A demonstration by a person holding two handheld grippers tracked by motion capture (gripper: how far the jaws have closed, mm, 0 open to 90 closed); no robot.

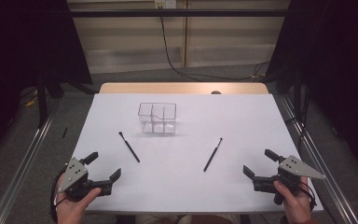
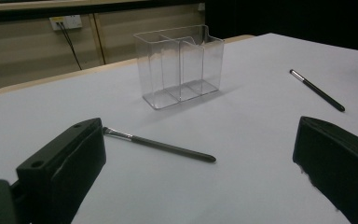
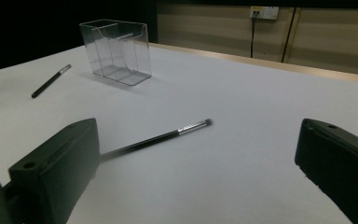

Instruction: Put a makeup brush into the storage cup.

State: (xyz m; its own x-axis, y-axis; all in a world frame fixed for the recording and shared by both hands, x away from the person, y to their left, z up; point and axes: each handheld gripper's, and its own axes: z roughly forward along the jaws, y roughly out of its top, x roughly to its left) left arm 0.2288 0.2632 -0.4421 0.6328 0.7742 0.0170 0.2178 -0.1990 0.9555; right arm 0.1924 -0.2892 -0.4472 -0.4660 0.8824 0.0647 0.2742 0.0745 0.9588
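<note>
A white-topped table (image 1: 182, 186) carries three things. Near its far middle stands an upright clear plastic organiser box with inner dividers (image 1: 157, 118); its compartments hold nothing.

In front of the box and to its left lies a slim black makeup brush with a silver ferrule (image 1: 129, 146), flat on the table, its brush end pointing away toward the far left. To the box's front right lies a second slim black brush (image 1: 213, 154), also flat, slanting with its far end toward the box. The two brushes are well apart from each other and from the box.

The left gripper (image 1: 101, 170) is held in a hand at the near left corner of the table, its jaws spread wide with nothing between them. Along its own view, the left brush (image 2: 161, 145) lies just beyond the jaws, with the box (image 2: 181, 65) farther off behind it.

The right gripper (image 1: 260, 162) sits in a hand at the near right corner, jaws likewise wide apart and holding nothing. In its own view, the right brush (image 3: 156, 139) lies on the table just ahead of the jaws, its handle end passing behind the left-hand jaw, and the box (image 3: 116, 50) stands farther back.
</note>
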